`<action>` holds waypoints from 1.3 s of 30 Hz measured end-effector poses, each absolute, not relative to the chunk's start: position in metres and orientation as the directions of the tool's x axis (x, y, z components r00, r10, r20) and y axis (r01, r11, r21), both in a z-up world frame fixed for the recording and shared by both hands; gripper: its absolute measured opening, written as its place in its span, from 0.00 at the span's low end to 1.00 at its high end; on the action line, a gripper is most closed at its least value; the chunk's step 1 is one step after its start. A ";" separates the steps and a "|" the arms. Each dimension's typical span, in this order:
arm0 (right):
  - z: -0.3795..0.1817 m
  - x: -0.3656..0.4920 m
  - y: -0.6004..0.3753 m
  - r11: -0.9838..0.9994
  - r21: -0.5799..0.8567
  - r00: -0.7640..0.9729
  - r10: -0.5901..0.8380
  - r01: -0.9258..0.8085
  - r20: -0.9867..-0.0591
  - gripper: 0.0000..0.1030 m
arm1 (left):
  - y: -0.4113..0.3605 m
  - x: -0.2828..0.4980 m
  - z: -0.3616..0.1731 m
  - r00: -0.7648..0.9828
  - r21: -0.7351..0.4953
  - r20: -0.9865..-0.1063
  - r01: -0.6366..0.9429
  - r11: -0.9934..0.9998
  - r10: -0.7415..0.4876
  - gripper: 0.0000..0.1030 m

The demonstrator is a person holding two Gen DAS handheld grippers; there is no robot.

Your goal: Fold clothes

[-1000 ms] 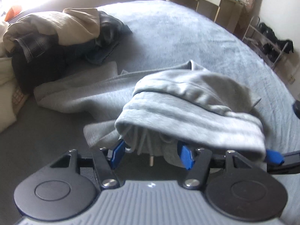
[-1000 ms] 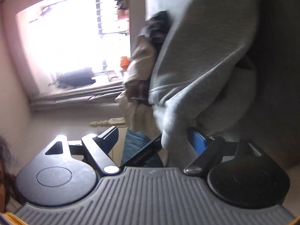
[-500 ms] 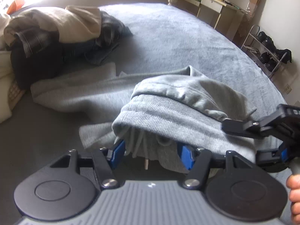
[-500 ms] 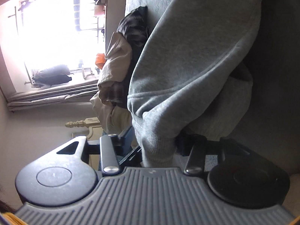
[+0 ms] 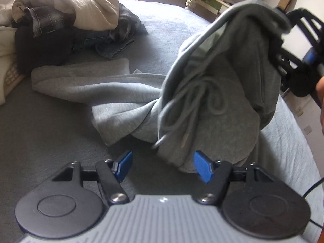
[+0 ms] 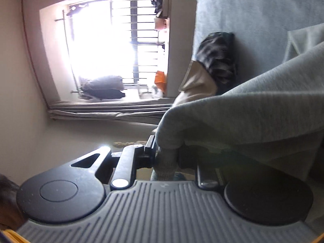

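Note:
Grey sweatpants (image 5: 218,93) with a tied drawstring (image 5: 194,101) hang in the air by the waistband, while the legs (image 5: 91,83) trail left across the grey bed cover (image 5: 44,133). At the upper right of the left wrist view, my right gripper (image 5: 283,20) holds the top of the waistband. In the right wrist view, rolled on its side, that gripper (image 6: 166,158) is shut on the ribbed waistband (image 6: 243,117). My left gripper (image 5: 164,167) stands open just below the hanging cloth; the cloth brushes its right blue pad (image 5: 202,169), and nothing sits between the pads.
A pile of unfolded clothes (image 5: 66,26) lies at the bed's far left. A low shelf (image 5: 212,0) stands against the back wall. A person's hand (image 5: 321,89) shows at the right edge. A bright barred window (image 6: 113,48) fills the wall beyond the bed.
My right gripper closed on the waistband and raised it up and to the right. The waistband came off my left gripper's fingers, which stayed open and low.

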State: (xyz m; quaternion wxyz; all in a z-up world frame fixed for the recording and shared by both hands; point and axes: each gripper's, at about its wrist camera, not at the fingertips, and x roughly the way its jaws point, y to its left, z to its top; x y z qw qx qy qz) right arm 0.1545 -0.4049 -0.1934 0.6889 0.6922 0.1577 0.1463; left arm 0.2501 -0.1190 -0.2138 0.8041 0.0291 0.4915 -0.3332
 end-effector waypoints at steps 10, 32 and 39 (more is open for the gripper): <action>-0.110 0.112 -0.435 0.065 0.974 0.901 0.397 -0.218 0.175 0.19 | -0.136 0.242 -0.191 0.313 -0.283 -0.738 0.661 0.695 -0.598 0.69; -0.057 0.046 -0.436 0.108 0.946 0.867 0.443 -0.305 0.229 0.19 | -0.168 0.215 -0.160 0.211 -0.267 -0.670 0.826 0.496 -0.711 0.26; -0.046 0.033 -0.443 0.113 0.941 0.897 0.355 -0.320 0.263 0.19 | -0.149 0.169 -0.115 0.306 -0.255 -0.617 0.794 0.552 -0.725 0.12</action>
